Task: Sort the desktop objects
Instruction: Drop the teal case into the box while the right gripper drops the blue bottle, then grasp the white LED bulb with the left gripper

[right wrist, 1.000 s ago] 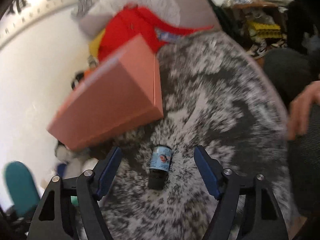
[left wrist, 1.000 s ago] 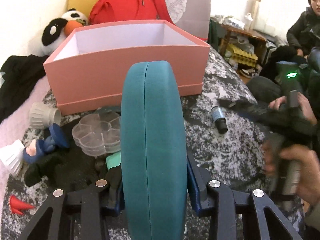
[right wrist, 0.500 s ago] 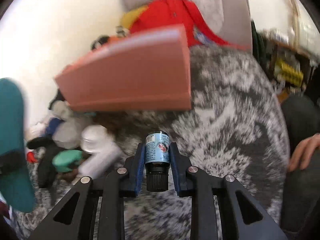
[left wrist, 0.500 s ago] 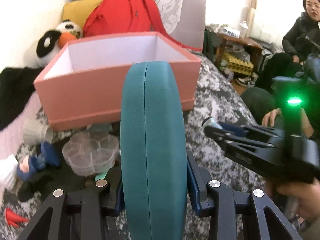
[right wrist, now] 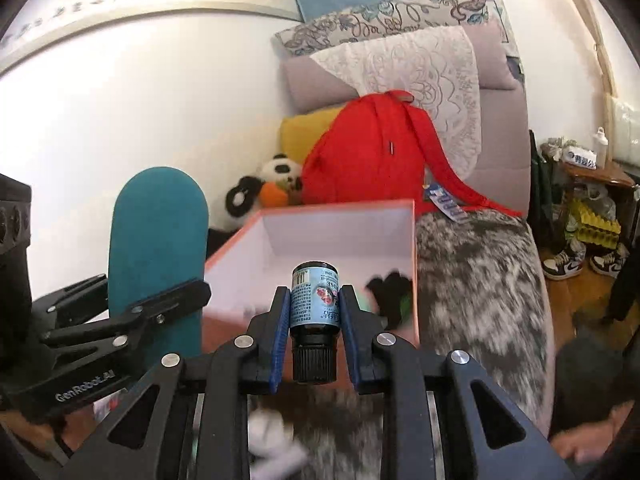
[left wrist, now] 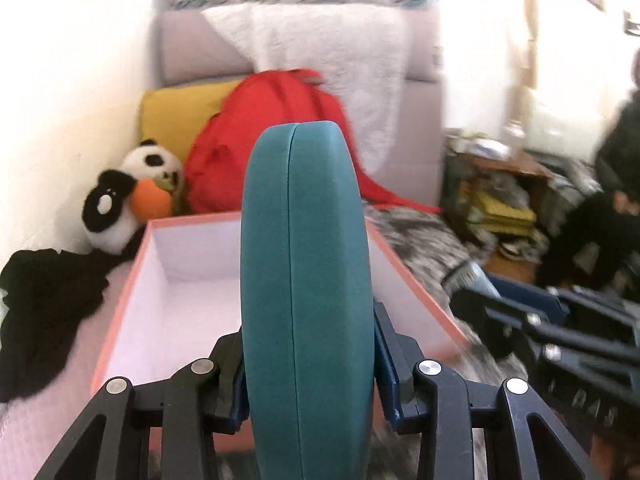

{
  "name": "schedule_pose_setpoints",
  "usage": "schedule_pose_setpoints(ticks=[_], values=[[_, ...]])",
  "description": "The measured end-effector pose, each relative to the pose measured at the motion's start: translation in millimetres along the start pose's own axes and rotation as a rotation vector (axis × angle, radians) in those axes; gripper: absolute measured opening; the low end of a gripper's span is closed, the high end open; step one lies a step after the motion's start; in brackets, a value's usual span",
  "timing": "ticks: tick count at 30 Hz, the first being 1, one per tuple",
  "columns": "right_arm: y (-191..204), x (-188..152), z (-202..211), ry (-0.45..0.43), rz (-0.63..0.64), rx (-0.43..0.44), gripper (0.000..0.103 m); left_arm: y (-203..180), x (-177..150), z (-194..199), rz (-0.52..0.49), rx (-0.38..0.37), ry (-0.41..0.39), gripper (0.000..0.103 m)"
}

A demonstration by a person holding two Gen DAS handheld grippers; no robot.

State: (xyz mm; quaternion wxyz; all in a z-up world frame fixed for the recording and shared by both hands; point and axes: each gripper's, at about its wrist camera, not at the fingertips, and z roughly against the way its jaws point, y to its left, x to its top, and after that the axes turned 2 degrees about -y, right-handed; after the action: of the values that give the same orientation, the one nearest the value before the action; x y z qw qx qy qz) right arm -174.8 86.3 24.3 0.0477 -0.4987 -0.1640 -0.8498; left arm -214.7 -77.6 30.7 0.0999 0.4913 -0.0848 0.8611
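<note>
Holding a teal oval case (left wrist: 306,280) on edge, the left gripper (left wrist: 307,364) has its jaws pressed against both flat faces of the case. Beyond the case sits an open pink box (left wrist: 120,312) with a white interior; the case hides the middle of the box, and the parts of the floor that show are bare.

From the right wrist view, the right gripper (right wrist: 314,332) has its jaws closed narrowly on a small dark bottle (right wrist: 315,312) with a pale blue label, cap toward the camera, held in the air just short of the pink box (right wrist: 312,330). This view alone shows something dark with a bit of green (right wrist: 390,294) low against the box's right wall; blur keeps it from being identified. It also shows the case (right wrist: 160,248) from its broad side, left of the box.

Behind the box rest a red backpack (right wrist: 368,160) and a panda plush (left wrist: 132,192). Grey mottled fabric (right wrist: 480,272) lies open to the right of the box's edge.
</note>
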Motion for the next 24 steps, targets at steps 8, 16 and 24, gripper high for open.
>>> schedule_pose_setpoints(ticks=[8, 16, 24], values=[[-29, 11, -91, 0.211, -0.18, -0.088, 0.085, 29, 30, -47, 0.063, 0.084, -0.028, 0.084], [-22, -83, 4, 0.087, -0.213, -0.091, 0.085, -2, -24, 12, -0.047, 0.173, -0.095, 0.091], [-19, -162, 68, 0.085, -0.225, -0.158, 0.085, -43, -74, 77, -0.108, 0.226, -0.055, 0.093]])
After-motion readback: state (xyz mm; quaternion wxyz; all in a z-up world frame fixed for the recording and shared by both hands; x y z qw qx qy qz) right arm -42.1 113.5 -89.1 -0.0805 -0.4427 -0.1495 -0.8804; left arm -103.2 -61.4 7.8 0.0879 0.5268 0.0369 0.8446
